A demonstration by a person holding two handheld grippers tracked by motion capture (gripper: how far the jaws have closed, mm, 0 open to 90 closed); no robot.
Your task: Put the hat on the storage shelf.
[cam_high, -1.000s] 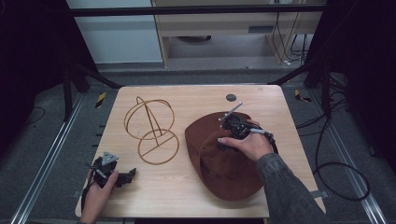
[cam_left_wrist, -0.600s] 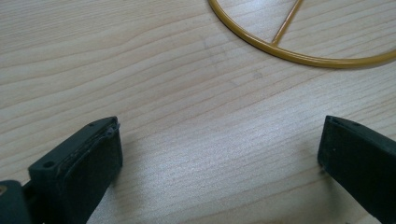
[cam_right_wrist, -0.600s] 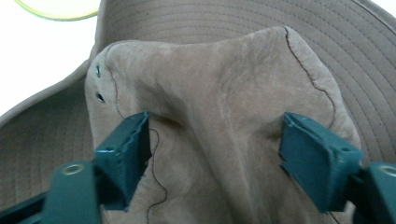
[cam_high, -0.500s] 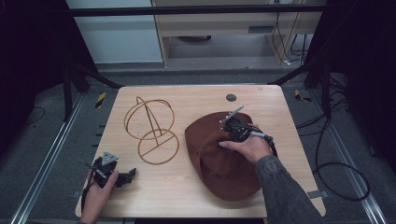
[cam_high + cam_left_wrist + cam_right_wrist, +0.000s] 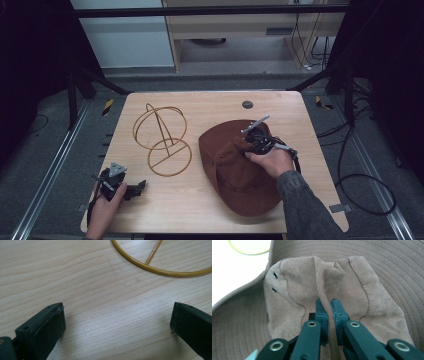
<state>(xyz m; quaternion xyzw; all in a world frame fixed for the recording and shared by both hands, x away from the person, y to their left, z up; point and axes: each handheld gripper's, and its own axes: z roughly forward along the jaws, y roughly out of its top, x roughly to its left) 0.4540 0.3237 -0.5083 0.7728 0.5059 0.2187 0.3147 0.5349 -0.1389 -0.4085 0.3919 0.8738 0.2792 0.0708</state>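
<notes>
A brown brimmed hat [image 5: 235, 175] lies on the right half of the wooden table [image 5: 200, 205]. My right gripper [image 5: 248, 141] is shut on a pinched fold of the hat's crown [image 5: 322, 290]; in the right gripper view the cloth ridge runs between the jaws of the gripper [image 5: 329, 305]. A yellow wire hat stand [image 5: 162, 137] stands left of the hat, its ring base [image 5: 160, 267] lying flat. My left gripper [image 5: 141, 186] rests open on the table near the front left corner, nothing between its jaws [image 5: 117, 325].
A small dark round grommet [image 5: 247, 104] sits in the table near the far edge. Black frame posts and cables stand around the table. Bare wood lies between the stand and the left gripper.
The right gripper has closed in on the crown and lifted its fold slightly; the hat has shifted a little. The left gripper has stayed still.
</notes>
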